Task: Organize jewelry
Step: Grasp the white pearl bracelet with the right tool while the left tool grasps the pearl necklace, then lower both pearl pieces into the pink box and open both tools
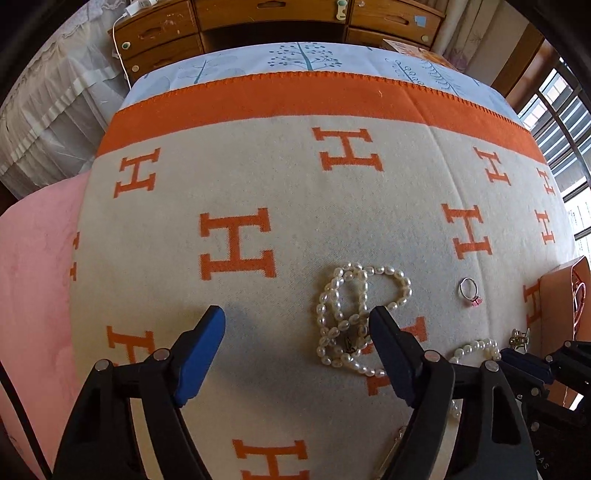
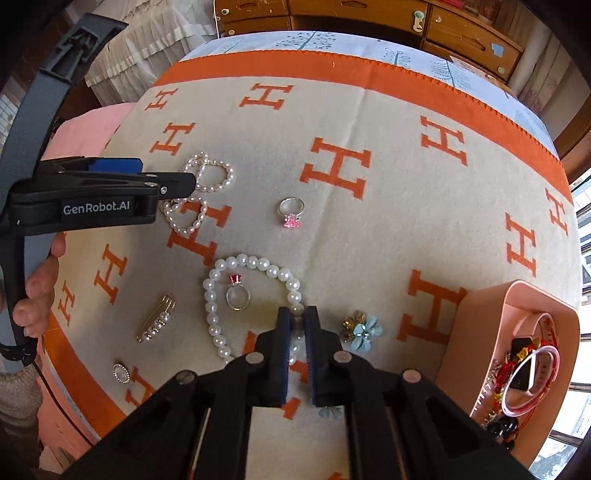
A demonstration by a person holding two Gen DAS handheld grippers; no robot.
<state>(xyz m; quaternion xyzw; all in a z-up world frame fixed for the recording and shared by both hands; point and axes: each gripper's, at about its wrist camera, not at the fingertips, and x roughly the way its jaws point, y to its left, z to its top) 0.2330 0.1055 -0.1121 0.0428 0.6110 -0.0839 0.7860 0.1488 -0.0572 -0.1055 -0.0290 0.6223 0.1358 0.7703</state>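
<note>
Jewelry lies on a cream blanket with orange H marks. My right gripper (image 2: pixel 297 321) is shut on the round pearl bracelet (image 2: pixel 218 291), which rests on the blanket and rings a red-stone ring (image 2: pixel 237 293). My left gripper (image 1: pixel 297 325) is open and empty, low over the blanket, its right finger beside a tangled rice-pearl strand (image 1: pixel 349 317); that strand also shows in the right wrist view (image 2: pixel 201 192). A pink-stone ring (image 2: pixel 291 212) lies apart; it also shows in the left wrist view (image 1: pixel 470 292).
A pink tray (image 2: pixel 476 325) at the right holds a watch band, red cord and beads. A blue flower clip (image 2: pixel 360 330), a pearl safety-pin brooch (image 2: pixel 157 317) and an oval brooch (image 2: pixel 121 372) lie on the blanket. Wooden drawers (image 1: pixel 273 22) stand beyond.
</note>
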